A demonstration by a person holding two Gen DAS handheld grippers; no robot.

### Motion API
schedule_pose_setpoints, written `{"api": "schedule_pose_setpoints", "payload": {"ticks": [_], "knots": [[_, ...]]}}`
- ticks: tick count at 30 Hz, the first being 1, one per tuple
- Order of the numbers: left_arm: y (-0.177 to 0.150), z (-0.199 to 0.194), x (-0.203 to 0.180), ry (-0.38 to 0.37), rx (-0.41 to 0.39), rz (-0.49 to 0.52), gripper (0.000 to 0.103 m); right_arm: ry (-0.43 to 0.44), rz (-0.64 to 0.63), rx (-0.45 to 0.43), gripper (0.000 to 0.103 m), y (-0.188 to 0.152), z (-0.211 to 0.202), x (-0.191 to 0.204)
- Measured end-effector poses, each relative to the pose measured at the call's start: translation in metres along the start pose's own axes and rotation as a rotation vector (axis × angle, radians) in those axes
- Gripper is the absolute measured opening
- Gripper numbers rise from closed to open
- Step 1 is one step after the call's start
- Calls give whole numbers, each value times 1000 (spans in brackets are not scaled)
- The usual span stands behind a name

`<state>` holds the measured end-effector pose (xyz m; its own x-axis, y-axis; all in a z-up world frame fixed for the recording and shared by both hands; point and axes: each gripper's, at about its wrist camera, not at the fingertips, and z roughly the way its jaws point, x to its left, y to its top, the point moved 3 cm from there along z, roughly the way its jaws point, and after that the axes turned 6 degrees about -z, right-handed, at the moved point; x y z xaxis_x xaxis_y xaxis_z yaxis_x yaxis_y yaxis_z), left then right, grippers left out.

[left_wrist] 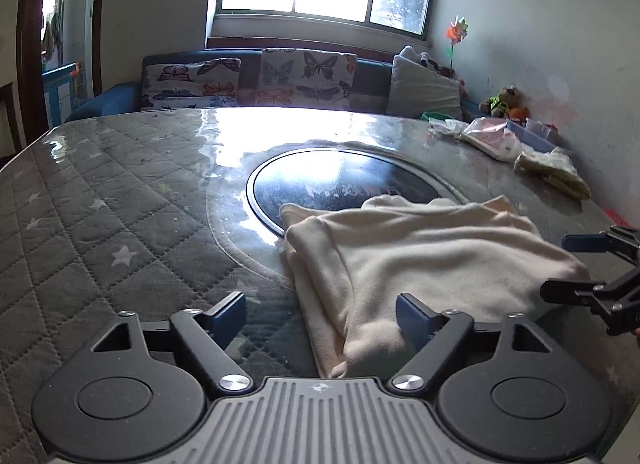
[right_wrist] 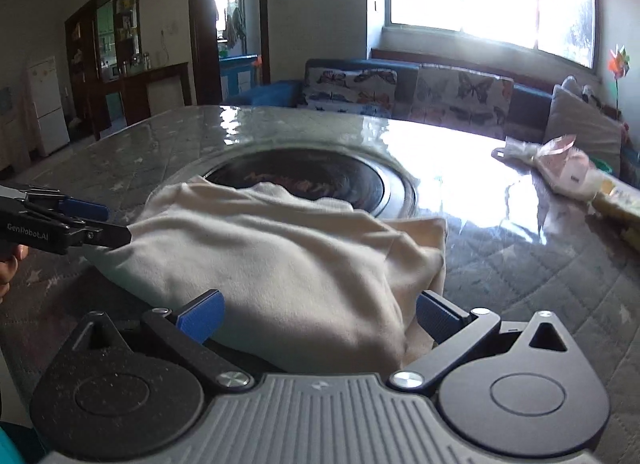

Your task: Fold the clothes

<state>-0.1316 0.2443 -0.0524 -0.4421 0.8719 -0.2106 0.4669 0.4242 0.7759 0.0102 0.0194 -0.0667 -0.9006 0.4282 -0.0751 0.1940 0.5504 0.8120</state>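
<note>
A folded cream garment (left_wrist: 420, 260) lies on the glass-covered table, partly over a dark round inset (left_wrist: 340, 183). My left gripper (left_wrist: 322, 318) is open at the garment's near left corner, its right finger touching the cloth edge. My right gripper (right_wrist: 320, 318) is open with the garment's near edge (right_wrist: 280, 264) between its fingers. The right gripper also shows in the left wrist view (left_wrist: 572, 268), open at the garment's right side. The left gripper also shows in the right wrist view (right_wrist: 100, 223) at the garment's left edge.
The table (left_wrist: 100, 203) has a grey quilted star-pattern cover under glass. Plastic bags and packets (left_wrist: 500, 135) lie at the far right edge. A sofa with butterfly cushions (left_wrist: 280, 79) stands behind the table under a bright window.
</note>
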Motion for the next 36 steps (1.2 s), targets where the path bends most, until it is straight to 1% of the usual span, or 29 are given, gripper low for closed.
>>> {"api": "schedule_pose_setpoints", "payload": {"ticks": [3,5,7,14,19,24,36], "knots": [[2,-3,-5,10,-1,2,96,9,-11,-13,103,5,-3,5],[3,-5,-9,16,-2,3,98,19,-15,-12,103,4,-3,10],[3,-7,-12,19,0,4,103,25,-25,-11,103,4,-3,15],[4,-9,-13,59,38,-31,103,23,-31,-24,103,7,-9,26],[0,-11,-15,88,50,-33,103,29,-38,-27,103,5,-12,33],[-2,-16,-17,100,47,-41,103,27,-60,-27,103,3,-15,42],[-12,-26,-27,124,45,-13,103,17,-85,-42,103,-5,-31,57]]}}
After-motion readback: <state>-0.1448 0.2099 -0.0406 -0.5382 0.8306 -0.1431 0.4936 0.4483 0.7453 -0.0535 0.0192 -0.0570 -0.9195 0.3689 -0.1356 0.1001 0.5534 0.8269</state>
